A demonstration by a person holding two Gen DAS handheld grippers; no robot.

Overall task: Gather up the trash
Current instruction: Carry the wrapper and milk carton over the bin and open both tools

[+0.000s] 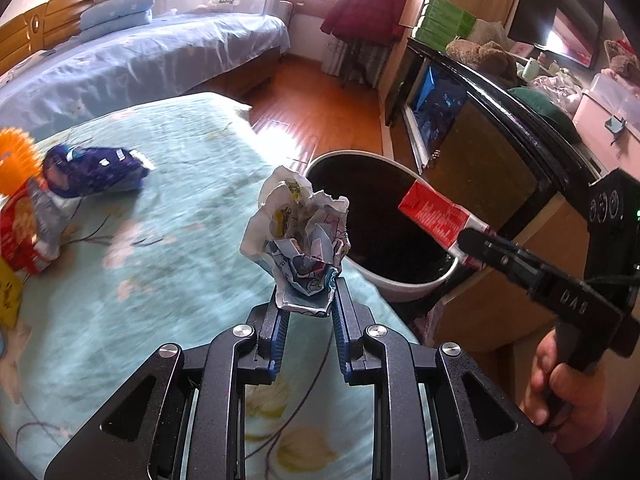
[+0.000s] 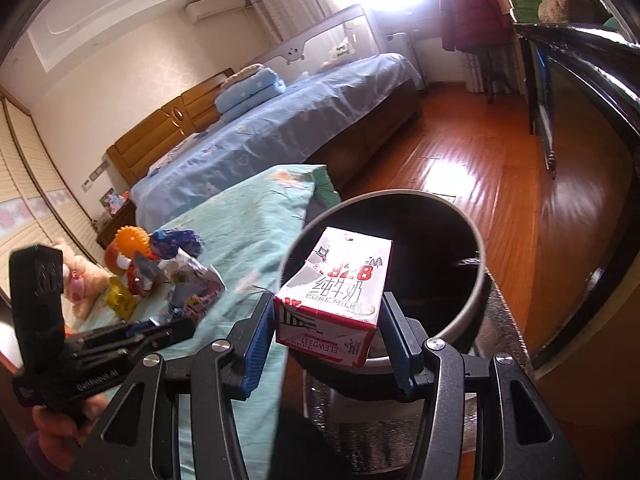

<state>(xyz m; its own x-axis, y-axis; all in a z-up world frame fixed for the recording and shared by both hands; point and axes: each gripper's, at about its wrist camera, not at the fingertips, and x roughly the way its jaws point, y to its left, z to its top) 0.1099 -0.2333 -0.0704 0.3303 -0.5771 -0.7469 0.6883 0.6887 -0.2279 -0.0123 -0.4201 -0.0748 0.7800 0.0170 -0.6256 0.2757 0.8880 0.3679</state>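
Trash in both grippers! Crumpled wrapper [image 1: 298,236], white with cartoon print, sits pinched between the blue pads of the left gripper [image 1: 308,300], jaws clamped tight on its lower end, the rest of the wad standing up above the fingertips. It hangs over the edge of the teal sheet [image 1: 160,208], just beside the bin [image 1: 408,288].

Over on the right, a red-and-white milk carton [image 2: 334,300] is squeezed sideways between the right gripper [image 2: 326,320] pads, jaws set wide and pressing on both flanks. From the left wrist view that carton [image 1: 438,216] hangs right over the bin's dark mouth. In the right wrist view the bin [image 2: 476,280] rim curves around behind the carton, round, pale outside, black inside.

A hand [image 1: 560,384] grips the right tool's handle at the lower right; another hand [image 2: 60,424] holds the left tool.

Further back on the sheet, more bits lie waiting: a blue wrapper [image 1: 96,170], a red snack packet [image 1: 24,228], an orange spiky ball [image 1: 16,156] and something yellow [image 1: 8,292] at the edge. Beyond, a blue bed [image 1: 132,60] and wood floor [image 1: 320,120]; a dark cabinet [image 1: 480,148] stands to the right of the bin.
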